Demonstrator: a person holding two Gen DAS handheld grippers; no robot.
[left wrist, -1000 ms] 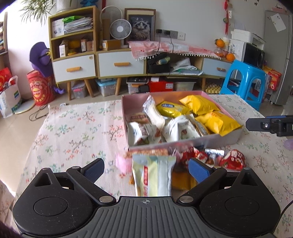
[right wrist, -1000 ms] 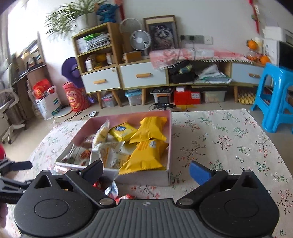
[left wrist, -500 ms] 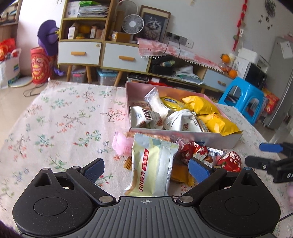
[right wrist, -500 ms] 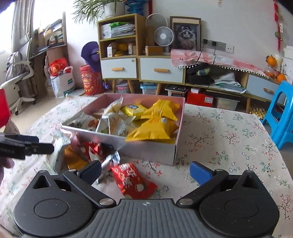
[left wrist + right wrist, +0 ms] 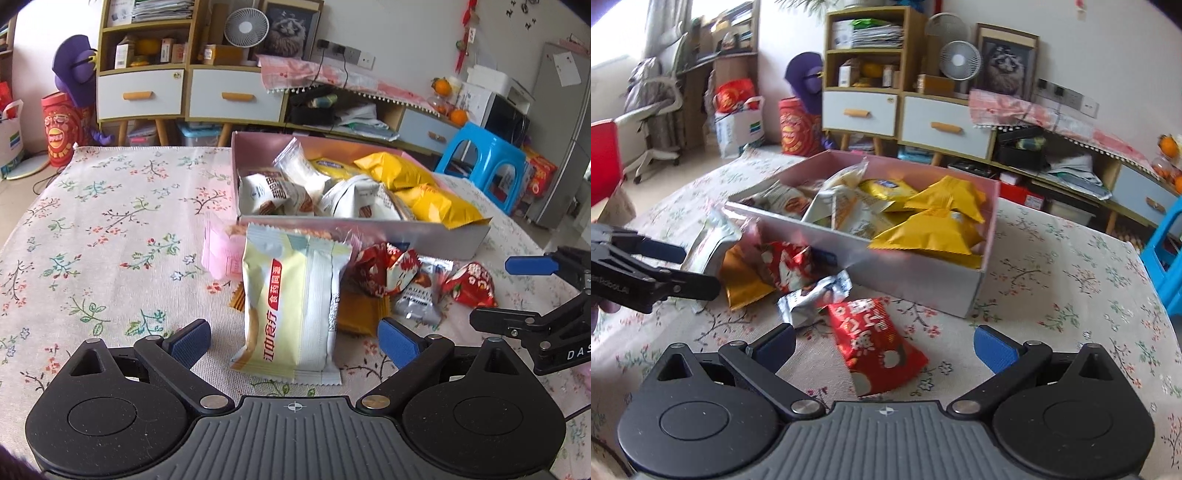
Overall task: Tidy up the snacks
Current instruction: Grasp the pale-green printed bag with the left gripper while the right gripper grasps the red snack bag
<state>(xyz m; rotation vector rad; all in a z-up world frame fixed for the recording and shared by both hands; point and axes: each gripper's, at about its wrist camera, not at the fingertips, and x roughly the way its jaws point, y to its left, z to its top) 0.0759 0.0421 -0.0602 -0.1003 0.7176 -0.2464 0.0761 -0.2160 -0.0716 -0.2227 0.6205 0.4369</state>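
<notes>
Floral-cloth surface [image 5: 110,221] carries a pink box [image 5: 354,230] of snacks. Left hand-held gripper [image 5: 293,338] low, level, fingers spread, empty; pale-yellow packet [image 5: 291,306] lies between them. Right hand-held gripper [image 5: 884,343] likewise released over a red packet [image 5: 875,343]. Bare cloth left of the box. Only the right view shows the box's right wall [image 5: 984,273].

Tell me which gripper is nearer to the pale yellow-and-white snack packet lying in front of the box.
Left. The left gripper has the pale packet lying between its open fingers. The right gripper sits off to the packet's right, open over the red packet.
</notes>
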